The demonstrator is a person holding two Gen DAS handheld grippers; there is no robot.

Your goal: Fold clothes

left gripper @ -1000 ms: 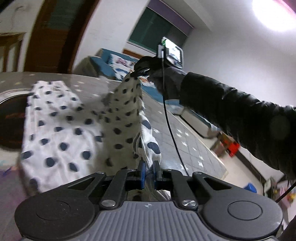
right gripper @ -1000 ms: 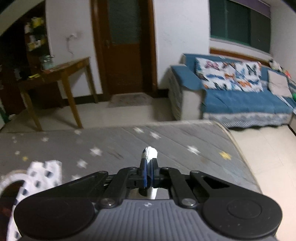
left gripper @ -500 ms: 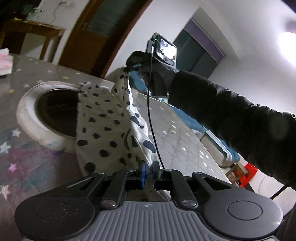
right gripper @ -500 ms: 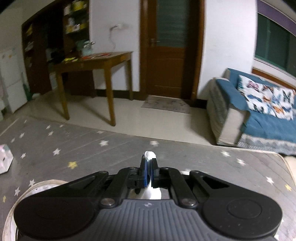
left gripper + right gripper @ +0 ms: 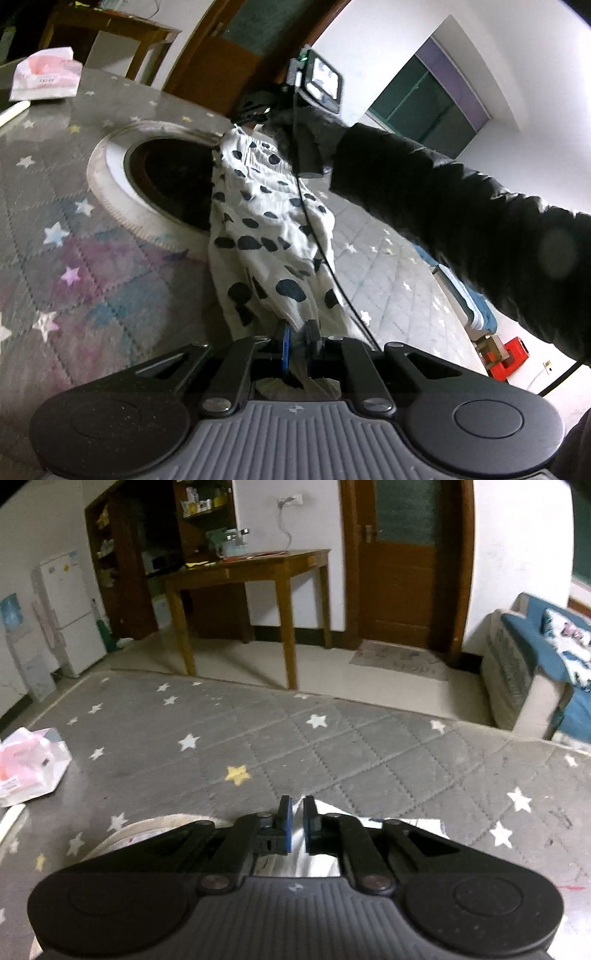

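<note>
The left gripper (image 5: 297, 338) is pinching the near end of the spotted white garment (image 5: 269, 236); the right gripper (image 5: 255, 117) is gripping the far end, jaws opening; the cloth is hanging stretched above the grey starred mattress (image 5: 332, 746).

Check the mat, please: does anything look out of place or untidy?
The polka-dot cloth hangs bunched and twisted, not flat, and hides part of the white ring on the star mat. A crumpled pink packet lies near the mat's far edge.
</note>
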